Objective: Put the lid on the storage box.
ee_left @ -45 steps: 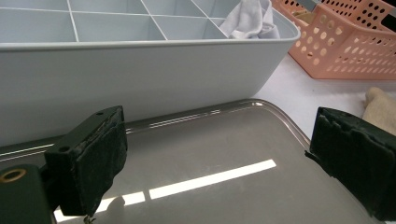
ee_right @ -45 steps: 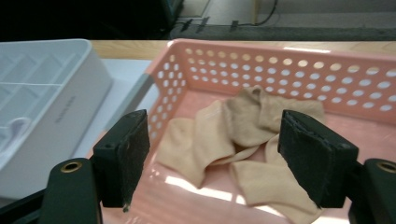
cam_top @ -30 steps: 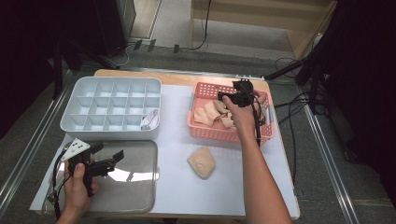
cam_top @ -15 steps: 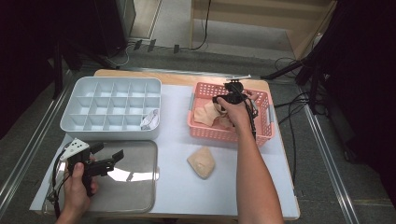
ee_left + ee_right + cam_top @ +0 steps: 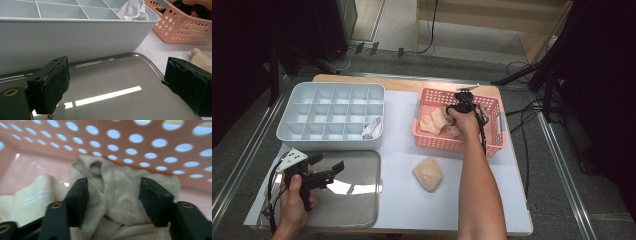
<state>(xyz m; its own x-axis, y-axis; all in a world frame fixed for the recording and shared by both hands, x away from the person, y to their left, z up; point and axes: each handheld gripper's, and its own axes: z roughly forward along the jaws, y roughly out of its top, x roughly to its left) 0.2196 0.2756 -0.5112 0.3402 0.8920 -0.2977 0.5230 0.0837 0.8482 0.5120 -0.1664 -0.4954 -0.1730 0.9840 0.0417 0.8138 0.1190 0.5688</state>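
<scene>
My right gripper (image 5: pixel 453 116) reaches down into the pink basket (image 5: pixel 493 106), where several beige socks (image 5: pixel 432 122) lie. In the right gripper view its jaws have just been closing around a bunched beige sock (image 5: pixel 112 177); the right gripper (image 5: pixel 113 195) still stands open, its pads at the fold's sides. Another beige sock (image 5: pixel 428 173) lies on the white table between basket and tray. My left gripper (image 5: pixel 331 164) hovers open above the steel tray (image 5: pixel 357 200), with nothing between the left gripper's (image 5: pixel 115 82) pads.
A grey divided box (image 5: pixel 332 112) stands at the back left, with a white cloth (image 5: pixel 373 128) in its near right compartment. The box wall (image 5: pixel 75 37) stands close ahead of the left jaws. Cables trail off the table's right side.
My right hand has sunk deeper into the basket and shifted slightly left onto the socks. The left hand and its gripper have stayed in place.
</scene>
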